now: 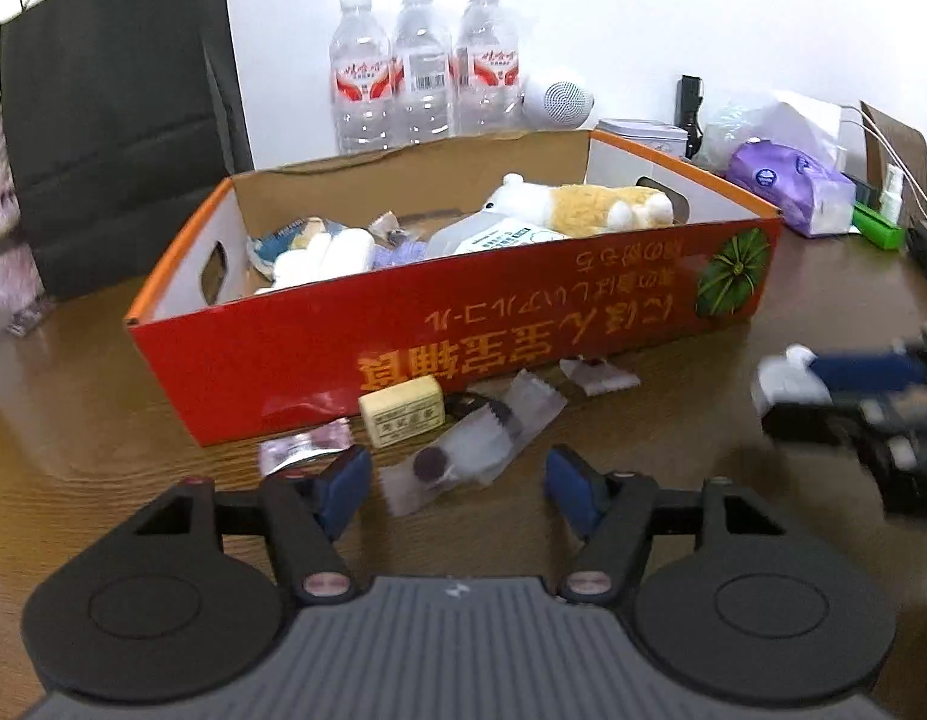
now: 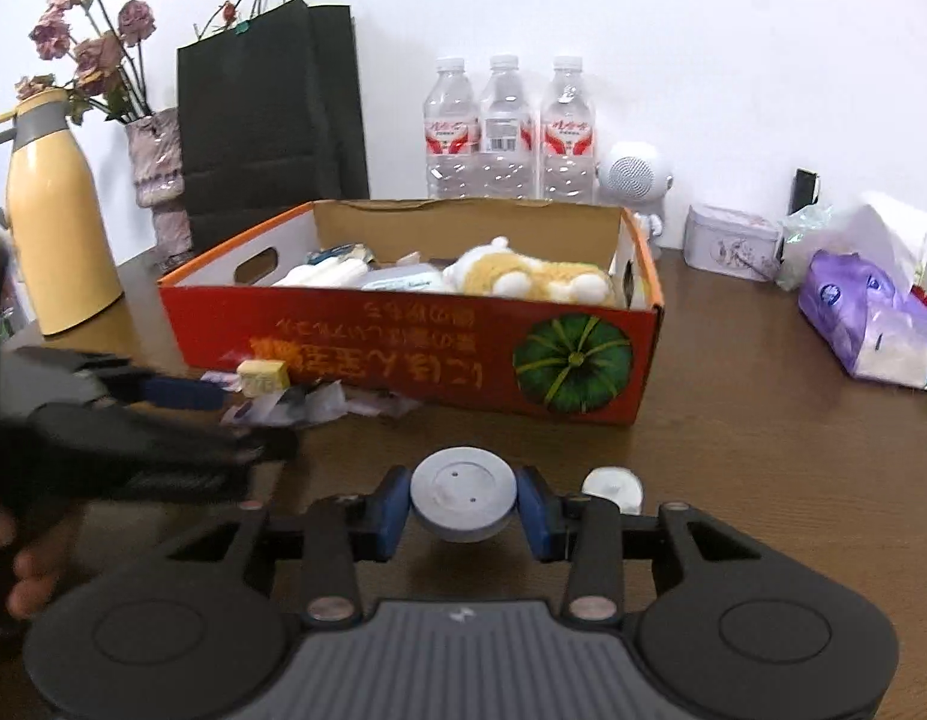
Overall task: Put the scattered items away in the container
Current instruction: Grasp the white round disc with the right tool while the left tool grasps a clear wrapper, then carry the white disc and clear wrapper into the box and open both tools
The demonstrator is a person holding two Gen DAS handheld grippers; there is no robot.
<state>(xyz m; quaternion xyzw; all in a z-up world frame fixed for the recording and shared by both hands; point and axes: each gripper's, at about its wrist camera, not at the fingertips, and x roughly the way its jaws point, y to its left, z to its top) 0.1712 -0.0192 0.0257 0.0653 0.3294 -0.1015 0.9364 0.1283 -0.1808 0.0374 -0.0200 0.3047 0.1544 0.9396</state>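
Scattered wrappers (image 1: 463, 450) and a yellow block (image 1: 402, 411) are seen on the counter (image 1: 103, 408) beside the box (image 1: 463, 324), framed by the left gripper (image 1: 457, 480)'s released jaws, while a grey disc (image 2: 463, 501), clenched by the right gripper (image 2: 463, 510), is judged due for the box.

Glossy cardboard box (image 2: 403, 336), wood-grain table (image 2: 763, 438), matt metal disc (image 2: 463, 495)

wooden table (image 1: 673, 420), orange box (image 1: 463, 348), wrappers (image 1: 469, 450)
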